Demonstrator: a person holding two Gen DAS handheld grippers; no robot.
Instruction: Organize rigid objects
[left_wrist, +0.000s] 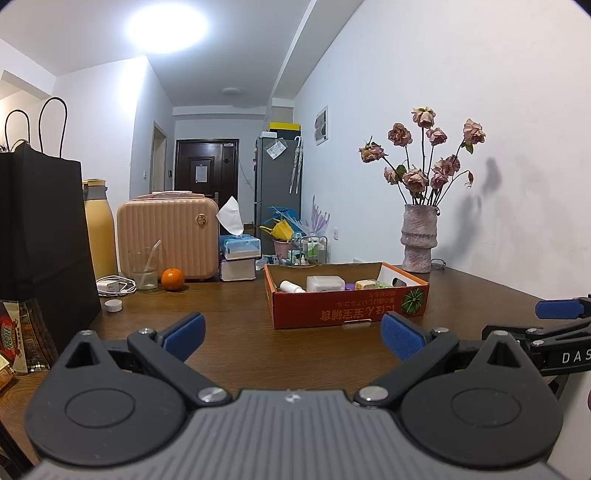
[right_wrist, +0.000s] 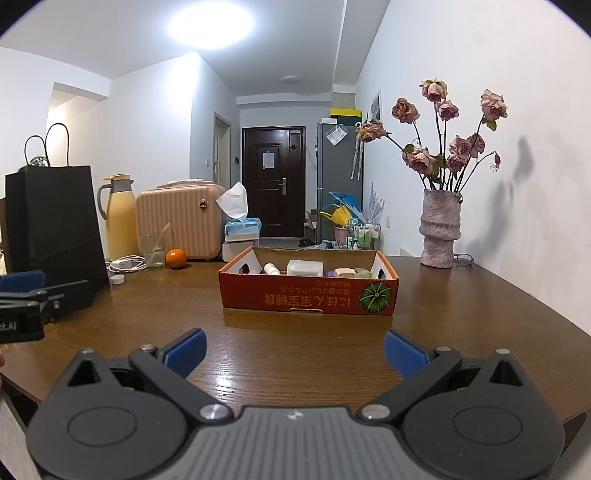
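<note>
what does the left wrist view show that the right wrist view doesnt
Only the left wrist view shows the snack packets at its left edge, beside the black bag.

Only the right wrist view shows the glasses by the vase, and the flask's handle.

Both show the open box of small items on the table, the orange, glass, white cap, pink case and tissues. Each shows its own jaws open and empty: left gripper, right gripper.

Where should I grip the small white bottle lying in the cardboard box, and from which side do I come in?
Probably from above: the white bottle lies on its side at the left end of the cardboard box, whose walls block a level approach. Close across its round body, not end to end. Both the left gripper and the right gripper are open and empty.
</note>
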